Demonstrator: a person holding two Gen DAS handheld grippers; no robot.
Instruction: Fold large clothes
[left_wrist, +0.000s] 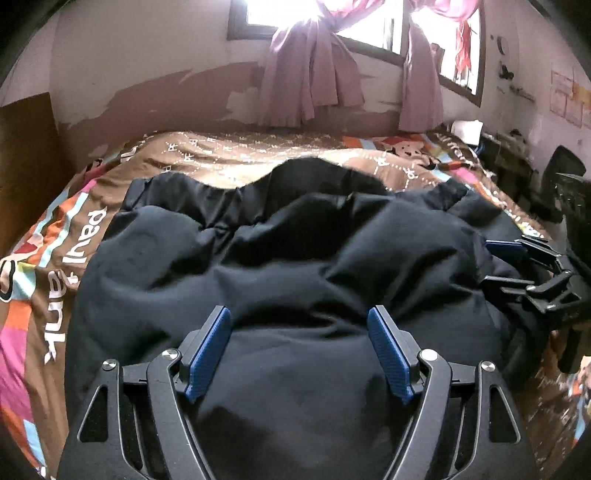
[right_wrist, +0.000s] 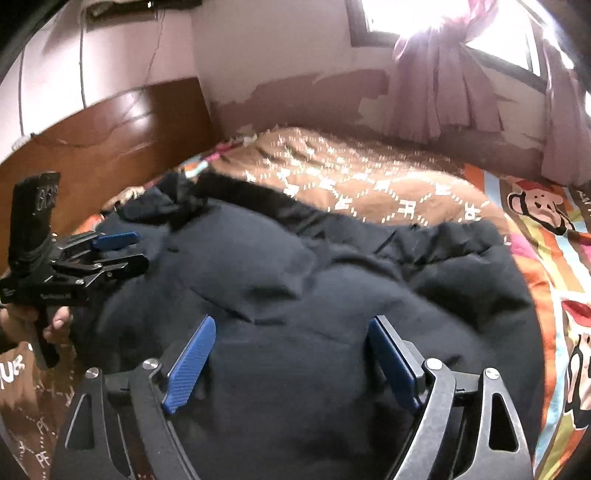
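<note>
**Both grippers stand off a puffy dark jacket lying across the bed**

The dark padded jacket (left_wrist: 295, 258) lies bunched on the bed (left_wrist: 229, 155), over a brown patterned cover, its long axis running left to right across both views. A black fur-like trim (right_wrist: 236, 188) edges its far side, toward the window wall.

The left gripper (left_wrist: 299, 350) hovers over the near part of the jacket, jaws released, blue pads apart with only fabric showing below and nothing pinched. The right gripper (right_wrist: 291, 360) sits likewise above the near edge, jaws spread wide and empty.

The jacket lies straight ahead of and under both pairs of jaws, so neither hand seems clearly nearer; each appears to cover its own half. Judging by the lumpy heap, the next grasp would probably suit the near hem or the outer ends, to fold along that long axis
</note>
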